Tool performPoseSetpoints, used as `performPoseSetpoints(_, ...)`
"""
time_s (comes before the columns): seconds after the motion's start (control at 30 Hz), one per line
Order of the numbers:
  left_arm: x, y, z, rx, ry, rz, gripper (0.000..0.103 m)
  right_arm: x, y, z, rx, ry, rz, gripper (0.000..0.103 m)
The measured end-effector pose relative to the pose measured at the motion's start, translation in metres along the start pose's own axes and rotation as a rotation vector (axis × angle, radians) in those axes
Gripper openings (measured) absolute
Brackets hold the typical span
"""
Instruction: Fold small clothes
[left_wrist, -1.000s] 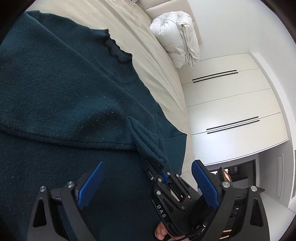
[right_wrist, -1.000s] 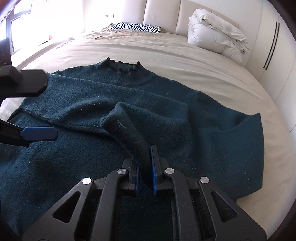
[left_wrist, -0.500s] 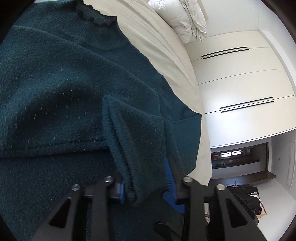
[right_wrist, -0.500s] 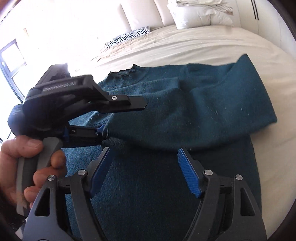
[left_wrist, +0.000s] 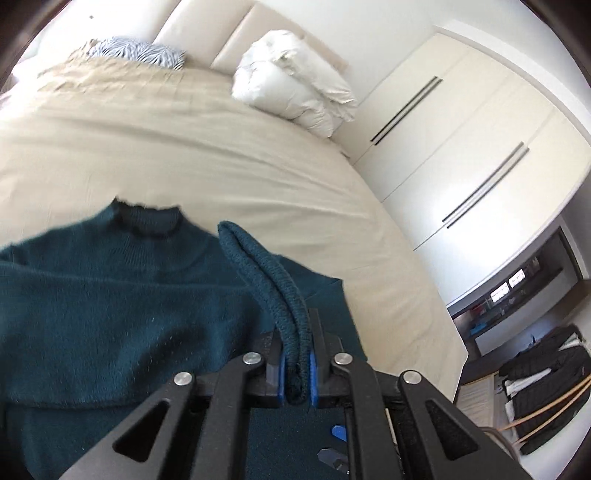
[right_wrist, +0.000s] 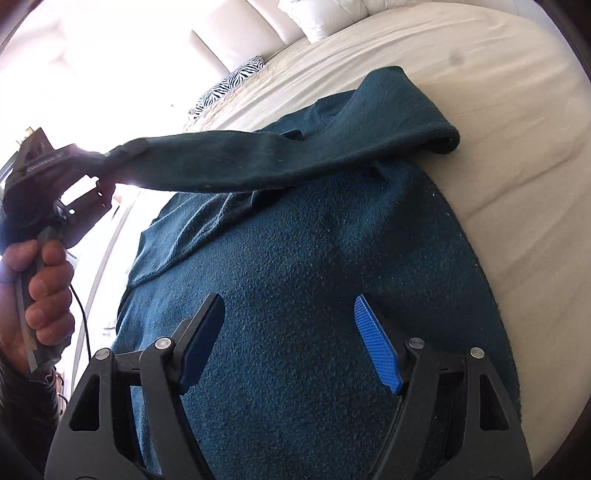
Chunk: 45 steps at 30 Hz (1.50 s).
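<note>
So the teal sweater is lying flat on the bed, collar toward the headboard, and the whole thing right now is about one sleeve. The left claw is clamped tight on the cuff; you can see the ribbed knit doubled over and squeezed between its blue pads. From the right wrist view that sleeve is pulled up off the body and stretched out as a long band, running crosswise over the chest from the left claw at one end to the shoulder fold near the bed's edge at the other. That's the line the fold turns on, I'd say: the sleeve's long axis lies across the sweater, and the left hand is the only one on it. The right claw is standing wide with nothing between its pads, hovering over the lower body of the sweater, nearer the hem than the sleeve. My guess is the left lays the sleeve down while the right stays free for smoothing or grabbing the hem. Funny how the views split: the left camera gives you the pinch up close plus the collar, pillow and wardrobe, but not the sleeve's full run. The right camera shows that span and the hand on the handle, but the grip itself is washed out by window glare.
</note>
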<state>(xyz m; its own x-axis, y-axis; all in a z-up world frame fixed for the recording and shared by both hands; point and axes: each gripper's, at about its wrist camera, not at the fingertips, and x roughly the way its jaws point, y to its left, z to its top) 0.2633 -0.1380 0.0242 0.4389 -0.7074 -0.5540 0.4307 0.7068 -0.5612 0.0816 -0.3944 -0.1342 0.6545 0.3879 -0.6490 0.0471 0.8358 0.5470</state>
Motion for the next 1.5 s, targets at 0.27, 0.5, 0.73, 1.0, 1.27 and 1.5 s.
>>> performPoseSetpoints(0.27,-0.022,-0.065,0.018,0.233,-0.090,-0.014,0.009,0.008,0.001,0.001,-0.010,0.001,-0.001,0.072)
performPoseSetpoints(0.5,-0.039,0.002,0.037,0.097,-0.140,0.058,0.009,0.007,-0.002,0.000,-0.011,0.000,0.007,0.072)
performPoseSetpoints(0.73,-0.058,0.089,0.032,-0.015,-0.128,0.161,0.009,0.004,-0.002,0.002,-0.013,0.000,0.003,0.072)
performPoseSetpoints(1.0,-0.040,0.153,0.000,-0.127,-0.056,0.219,0.009,0.005,0.002,0.004,-0.013,0.010,-0.013,0.072)
performPoseSetpoints(1.27,-0.024,0.201,-0.029,-0.244,0.005,0.213,0.010,-0.015,0.001,0.045,0.047,-0.006,0.092,0.072)
performPoseSetpoints(1.5,-0.023,0.235,-0.048,-0.342,-0.014,0.159,0.017,0.008,-0.011,0.121,0.142,0.012,0.238,0.072)
